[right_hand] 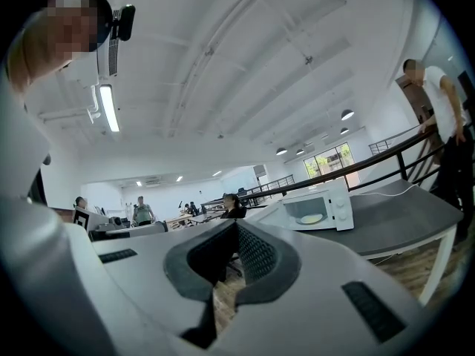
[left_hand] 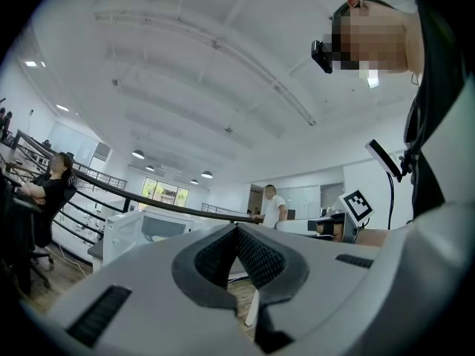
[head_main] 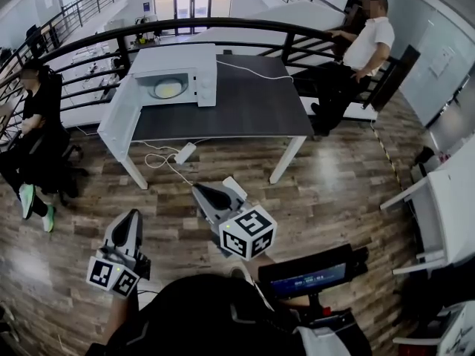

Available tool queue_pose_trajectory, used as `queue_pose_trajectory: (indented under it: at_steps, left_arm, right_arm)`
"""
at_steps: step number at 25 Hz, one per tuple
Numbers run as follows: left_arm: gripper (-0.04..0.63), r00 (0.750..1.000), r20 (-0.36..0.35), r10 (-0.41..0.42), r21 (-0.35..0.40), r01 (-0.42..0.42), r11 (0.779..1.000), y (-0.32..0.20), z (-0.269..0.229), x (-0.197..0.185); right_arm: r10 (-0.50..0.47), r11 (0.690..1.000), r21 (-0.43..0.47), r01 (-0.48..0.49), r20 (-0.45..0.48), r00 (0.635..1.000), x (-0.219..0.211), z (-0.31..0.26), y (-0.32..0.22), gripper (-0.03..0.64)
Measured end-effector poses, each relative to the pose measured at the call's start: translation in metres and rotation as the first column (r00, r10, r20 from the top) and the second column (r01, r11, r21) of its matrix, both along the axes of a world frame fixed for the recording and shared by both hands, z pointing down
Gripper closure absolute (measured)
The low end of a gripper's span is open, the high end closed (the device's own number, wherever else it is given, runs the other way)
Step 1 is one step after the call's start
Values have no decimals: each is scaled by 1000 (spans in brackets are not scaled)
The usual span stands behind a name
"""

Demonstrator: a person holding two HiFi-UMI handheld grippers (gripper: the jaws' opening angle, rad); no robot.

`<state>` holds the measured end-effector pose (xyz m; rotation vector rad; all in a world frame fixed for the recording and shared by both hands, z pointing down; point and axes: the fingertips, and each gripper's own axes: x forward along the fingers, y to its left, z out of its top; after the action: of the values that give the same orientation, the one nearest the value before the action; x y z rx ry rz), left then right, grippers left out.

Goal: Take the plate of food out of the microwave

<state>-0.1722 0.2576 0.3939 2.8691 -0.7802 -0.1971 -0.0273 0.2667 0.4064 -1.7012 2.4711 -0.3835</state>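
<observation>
Grey-padded jaws pressed together and empty: the left gripper (head_main: 130, 225) at seven o'clock and the right gripper (head_main: 210, 199) near six hang well short of the table (head_main: 252, 106). At eleven o'clock, the microwave (head_main: 174, 56) stands with its door (head_main: 119, 119) open and the plate of food (head_main: 168, 88) inside. The approach, the grasp and the lift-out are all left to do.

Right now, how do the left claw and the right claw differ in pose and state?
The right claw is held further forward, nearer the table, than the left claw. The left claw points ahead and slightly right; the right claw angles to the left. Shared: both are shut, hold nothing, and are well short of the open microwave with the plate inside.
</observation>
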Motion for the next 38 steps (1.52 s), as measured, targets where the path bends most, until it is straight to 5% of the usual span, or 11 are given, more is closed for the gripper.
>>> queue_pose_trajectory:
  at_steps: [21, 29, 38]
  left_arm:
    - [591, 989, -48, 141, -12, -142, 990, -32, 15, -45]
    - [591, 996, -7, 88, -3, -88, 996, -64, 17, -10]
    - [591, 998, 53, 38, 33, -40, 999, -128, 4, 77]
  right_arm:
    - [59, 998, -28, -61, -68, 996, -46, 11, -21, 620]
    - [22, 1000, 9, -21, -31, 999, -11, 14, -59, 620]
    - [-14, 999, 28, 15, -7, 1000, 74, 2, -129, 620]
